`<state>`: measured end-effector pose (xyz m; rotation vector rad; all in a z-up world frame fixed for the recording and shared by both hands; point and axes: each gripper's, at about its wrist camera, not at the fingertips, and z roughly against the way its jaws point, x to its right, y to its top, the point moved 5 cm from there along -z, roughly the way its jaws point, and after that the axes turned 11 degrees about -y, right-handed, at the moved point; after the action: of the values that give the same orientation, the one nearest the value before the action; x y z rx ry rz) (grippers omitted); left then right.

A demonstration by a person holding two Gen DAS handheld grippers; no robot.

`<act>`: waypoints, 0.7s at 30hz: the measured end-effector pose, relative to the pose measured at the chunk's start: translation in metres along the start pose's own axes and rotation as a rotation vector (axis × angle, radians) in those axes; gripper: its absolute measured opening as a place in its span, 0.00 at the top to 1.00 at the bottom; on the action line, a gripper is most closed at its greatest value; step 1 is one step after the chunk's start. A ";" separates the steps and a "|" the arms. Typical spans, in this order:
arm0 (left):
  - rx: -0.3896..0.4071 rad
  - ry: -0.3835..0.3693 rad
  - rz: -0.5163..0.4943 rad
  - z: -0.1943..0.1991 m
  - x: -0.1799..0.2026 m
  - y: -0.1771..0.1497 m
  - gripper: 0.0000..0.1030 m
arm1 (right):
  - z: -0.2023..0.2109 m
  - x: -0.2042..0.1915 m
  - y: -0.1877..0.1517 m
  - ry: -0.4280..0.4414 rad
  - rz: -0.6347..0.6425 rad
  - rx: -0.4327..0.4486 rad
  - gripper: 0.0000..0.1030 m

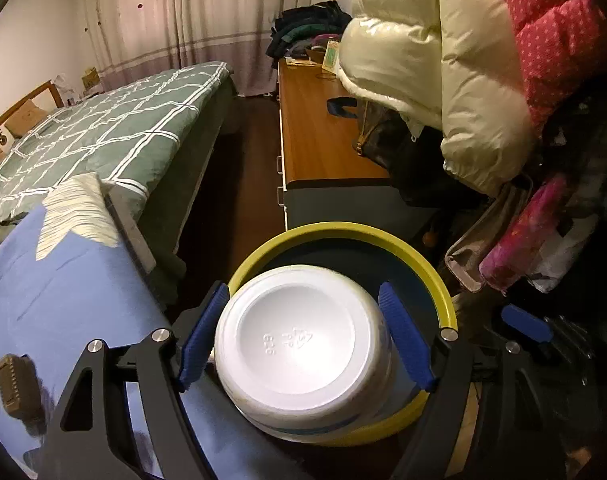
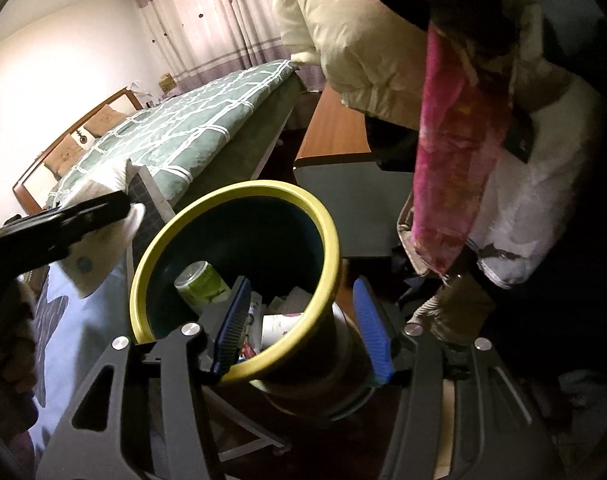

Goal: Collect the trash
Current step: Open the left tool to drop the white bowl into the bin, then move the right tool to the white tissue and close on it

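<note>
Left tool (image 1: 303,340) grips an upturned white bowl (image 1: 303,344) – right tool (image 2: 303,332) clamps the yellow-rimmed bin (image 2: 207,216)

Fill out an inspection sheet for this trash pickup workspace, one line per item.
Surface: blue tablecloth.
Job's things: white bowl, bottom facing the camera, over the yellow-rimmed bin; can and papers inside.
Clutter: towel on the table.
Grippers: left gripper shut on the bowl; right gripper straddles the bin wall, grip unclear.
Cables: nothing seen.
Surroundings: bed, dresser, hanging jackets.
</note>
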<state>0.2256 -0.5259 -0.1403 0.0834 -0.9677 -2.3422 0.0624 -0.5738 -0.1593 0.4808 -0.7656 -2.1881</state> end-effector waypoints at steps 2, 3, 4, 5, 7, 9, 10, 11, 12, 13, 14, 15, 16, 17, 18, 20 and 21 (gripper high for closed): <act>0.009 0.012 -0.006 -0.003 0.001 0.000 0.10 | -0.001 0.001 -0.002 0.000 -0.003 -0.006 0.50; 0.022 0.022 -0.005 -0.001 0.001 0.001 0.08 | -0.001 0.000 -0.002 0.001 -0.002 -0.006 0.50; 0.033 0.023 -0.002 0.002 0.001 0.001 0.08 | 0.000 -0.002 -0.002 0.004 0.000 -0.006 0.50; 0.045 0.023 0.003 0.008 -0.001 0.001 0.08 | 0.001 -0.003 -0.002 0.007 0.003 -0.005 0.49; 0.079 0.031 0.021 0.026 -0.008 0.001 0.08 | 0.003 -0.011 -0.003 0.019 0.016 -0.001 0.49; 0.124 0.034 0.051 0.053 -0.019 -0.002 0.08 | 0.005 -0.019 -0.004 0.034 0.031 0.002 0.49; 0.147 0.038 0.069 0.068 -0.026 -0.005 0.08 | 0.006 -0.025 -0.005 0.043 0.043 0.003 0.48; 0.173 0.048 0.091 0.084 -0.034 -0.008 0.08 | 0.006 -0.030 -0.006 0.051 0.053 0.002 0.48; 0.203 0.057 0.112 0.102 -0.042 -0.013 0.07 | 0.007 -0.037 -0.006 0.060 0.064 0.001 0.48; 0.232 0.066 0.133 0.120 -0.050 -0.019 0.06 | 0.007 -0.044 -0.007 0.072 0.077 -0.001 0.48; 0.256 0.081 0.149 0.138 -0.058 -0.025 0.06 | 0.008 -0.054 -0.009 0.086 0.093 -0.004 0.47; 0.282 0.107 0.159 0.156 -0.066 -0.032 0.05 | 0.008 -0.062 -0.010 0.097 0.108 -0.007 0.47; 0.306 0.136 0.164 0.174 -0.074 -0.039 0.05 | 0.009 -0.072 -0.011 0.109 0.126 -0.009 0.47; 0.327 0.168 0.170 0.192 -0.082 -0.048 0.05 | 0.011 -0.084 -0.012 0.124 0.147 -0.009 0.47; 0.347 0.211 0.177 0.210 -0.090 -0.058 0.05 | 0.013 -0.097 -0.014 0.141 0.168 -0.009 0.47; 0.376 0.293 0.196 0.242 -0.107 -0.081 0.05 | 0.019 -0.122 -0.015 0.169 0.209 -0.003 0.47; 0.390 0.338 0.213 0.258 -0.117 -0.094 0.05 | 0.022 -0.136 -0.016 0.187 0.234 0.001 0.47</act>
<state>0.2036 -0.2489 -0.0325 0.4890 -1.1786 -1.8451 0.1294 -0.4533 -0.1404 0.5583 -0.6845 -1.8964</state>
